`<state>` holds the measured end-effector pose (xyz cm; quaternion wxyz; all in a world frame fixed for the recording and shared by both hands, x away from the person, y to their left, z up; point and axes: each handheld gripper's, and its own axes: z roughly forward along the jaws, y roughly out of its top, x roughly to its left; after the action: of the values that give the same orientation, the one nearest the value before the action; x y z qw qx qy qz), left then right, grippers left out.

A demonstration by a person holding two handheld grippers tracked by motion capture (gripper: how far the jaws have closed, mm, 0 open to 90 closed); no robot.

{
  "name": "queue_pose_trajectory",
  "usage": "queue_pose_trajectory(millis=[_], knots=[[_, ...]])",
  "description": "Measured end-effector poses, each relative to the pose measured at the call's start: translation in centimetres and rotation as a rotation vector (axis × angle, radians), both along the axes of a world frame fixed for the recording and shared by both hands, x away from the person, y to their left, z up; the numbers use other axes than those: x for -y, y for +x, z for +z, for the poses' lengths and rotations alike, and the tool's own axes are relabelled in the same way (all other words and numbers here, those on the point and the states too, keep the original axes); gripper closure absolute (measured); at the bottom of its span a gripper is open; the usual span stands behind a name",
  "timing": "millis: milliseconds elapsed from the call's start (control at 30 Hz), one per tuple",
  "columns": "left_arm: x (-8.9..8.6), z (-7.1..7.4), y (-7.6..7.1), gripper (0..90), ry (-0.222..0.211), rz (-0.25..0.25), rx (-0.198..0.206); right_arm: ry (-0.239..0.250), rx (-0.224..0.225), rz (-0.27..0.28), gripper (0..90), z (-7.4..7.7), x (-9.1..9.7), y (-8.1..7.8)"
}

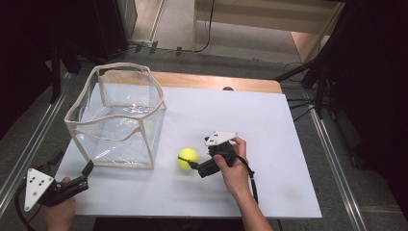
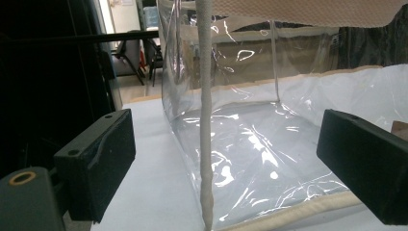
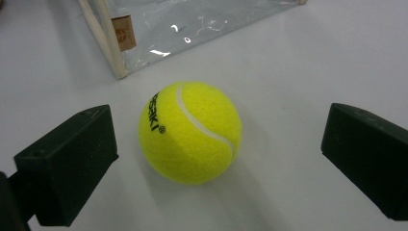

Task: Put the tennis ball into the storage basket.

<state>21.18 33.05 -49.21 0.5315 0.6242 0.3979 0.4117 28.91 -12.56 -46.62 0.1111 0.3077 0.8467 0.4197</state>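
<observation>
Where right hand-held gripper (image 3: 219, 159) gapes — tennis ball (image 3: 189, 132) lettering, bag (image 3: 192, 29) tag

Your white board (image 1: 250, 125) covers the table. A wooden strip (image 1: 202, 80) shows along its far edge, with a small dark spot (image 1: 228, 88) on it. A metal rail (image 1: 333, 159) runs along your right side. Beyond the table you have a black cable (image 1: 210, 29) on the floor and a pale wooden cabinet (image 1: 269, 19).

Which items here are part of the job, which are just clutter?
In the job:
yellow felt tennis ball
clear plastic box-shaped bag with cream trim
right gripper
left gripper

Lying about:
black cables on the floor
light wooden board
</observation>
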Motion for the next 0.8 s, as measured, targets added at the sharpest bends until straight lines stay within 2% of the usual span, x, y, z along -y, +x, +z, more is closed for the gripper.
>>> queue_pose_trajectory(millis=[267,500,667,800], knots=[[0.0,0.0,0.0,6.8,0.000,0.000,-0.001,-0.010,-0.039,0.050,0.0,-0.6,-1.3,0.2],[0.0,0.0,0.0,6.8,0.000,0.000,-0.001,-0.028,-0.098,0.086,0.0,-1.3,-2.3,0.6],[0.0,0.0,0.0,6.8,0.000,0.000,-0.001,-0.039,-0.135,0.078,0.0,-1.9,-2.9,1.0],[0.0,0.0,0.0,6.8,0.000,0.000,0.000,-0.050,-0.148,0.081,0.0,-2.3,-3.2,1.2]])
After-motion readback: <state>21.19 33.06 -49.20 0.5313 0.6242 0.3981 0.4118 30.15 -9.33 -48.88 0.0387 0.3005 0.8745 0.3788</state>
